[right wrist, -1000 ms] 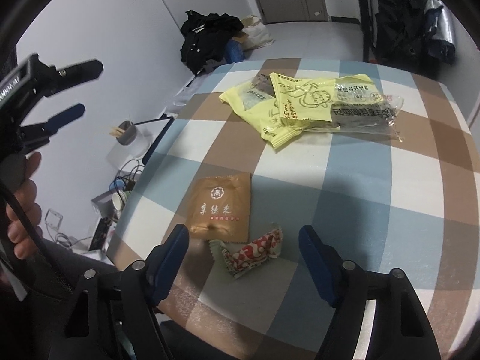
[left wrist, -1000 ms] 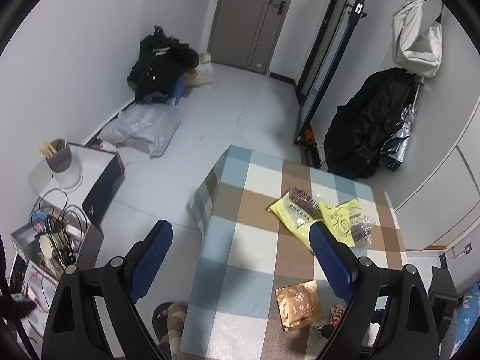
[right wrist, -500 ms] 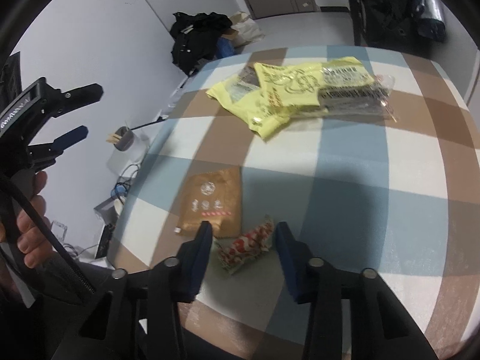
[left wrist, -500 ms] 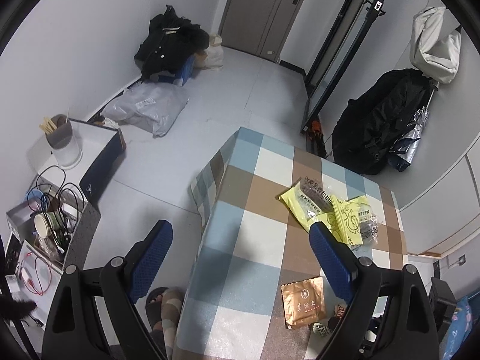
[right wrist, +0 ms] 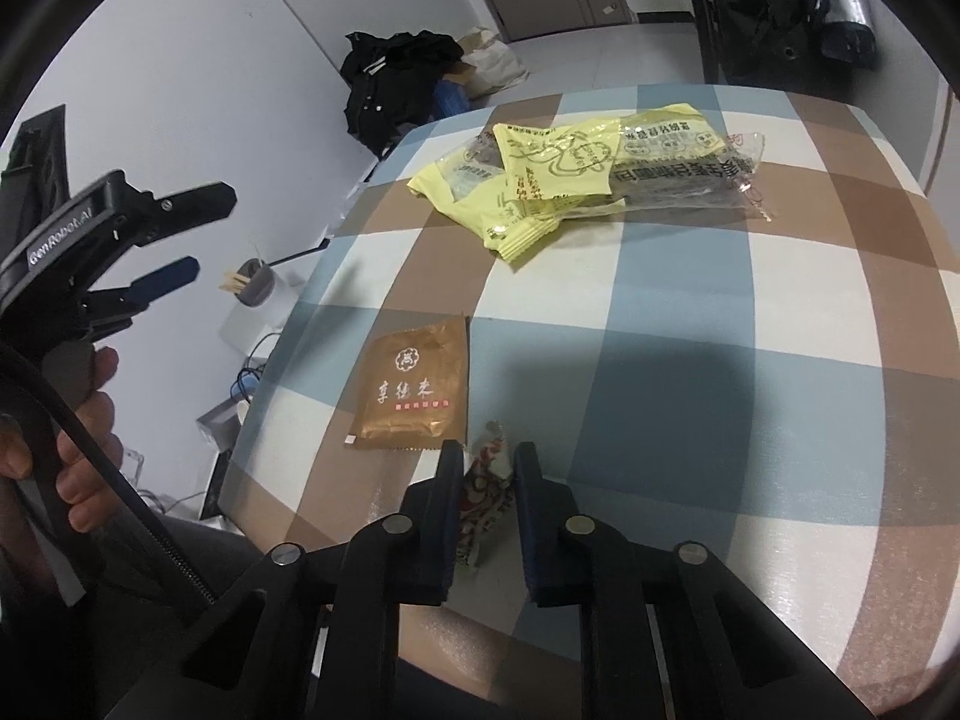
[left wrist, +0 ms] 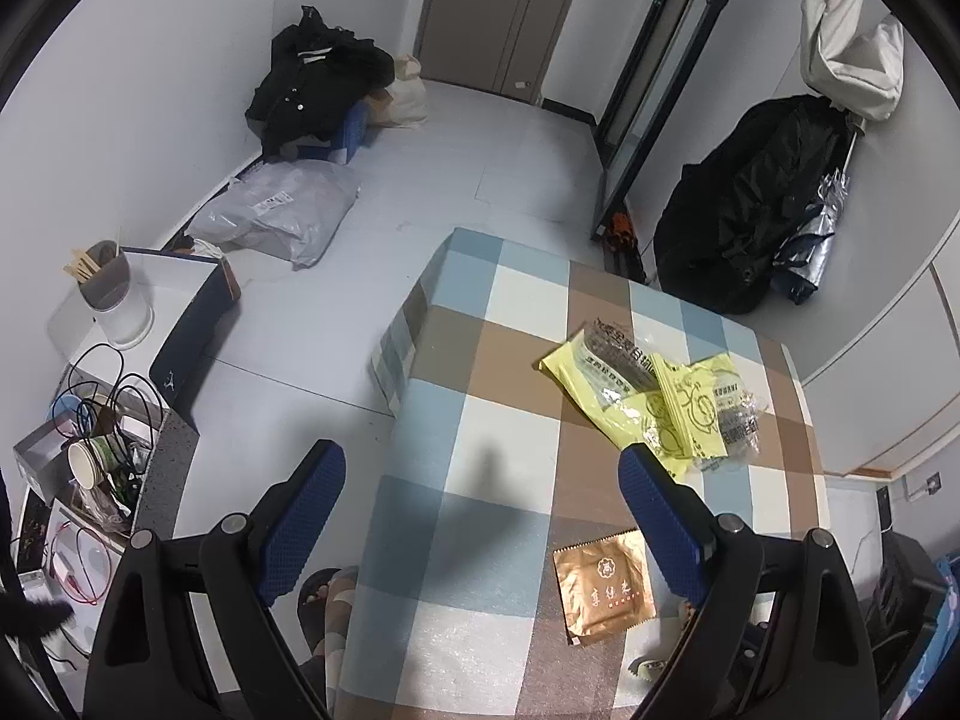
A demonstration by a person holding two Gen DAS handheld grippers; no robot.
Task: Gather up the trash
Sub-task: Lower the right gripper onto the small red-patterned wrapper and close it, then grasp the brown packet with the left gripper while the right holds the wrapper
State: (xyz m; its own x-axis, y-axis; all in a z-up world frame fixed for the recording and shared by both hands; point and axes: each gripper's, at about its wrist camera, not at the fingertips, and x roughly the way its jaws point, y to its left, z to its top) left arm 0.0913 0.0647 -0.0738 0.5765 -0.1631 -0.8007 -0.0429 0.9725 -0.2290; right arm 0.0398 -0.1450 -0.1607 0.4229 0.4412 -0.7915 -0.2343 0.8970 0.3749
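A crumpled red-and-white candy wrapper point(right wrist: 483, 480) stands pinched between the blue pads of my right gripper point(right wrist: 489, 450), whose jaws are closing on it near the table's front edge. Just to its left lies a flat brown sachet point(right wrist: 414, 387) point(left wrist: 603, 585). Yellow snack packets point(right wrist: 540, 180) point(left wrist: 648, 396) and a clear wrapper point(right wrist: 678, 168) are heaped at the far side of the checked tablecloth point(right wrist: 720, 360). My left gripper point(left wrist: 480, 468) point(right wrist: 213, 231) hangs open and holds nothing, off the table's left edge.
A low shelf with a cup of sticks point(left wrist: 111, 294), cables and paper cups stands left of the table. A grey plastic bag point(left wrist: 282, 216) and dark clothes point(left wrist: 318, 90) lie on the floor. A black bag point(left wrist: 738, 210) leans by the wall. A slippered foot point(left wrist: 327, 594) shows below.
My right gripper's jaws have come together from wide apart onto the candy wrapper, which now stands squeezed upright. The left gripper stays open and has tilted slightly.
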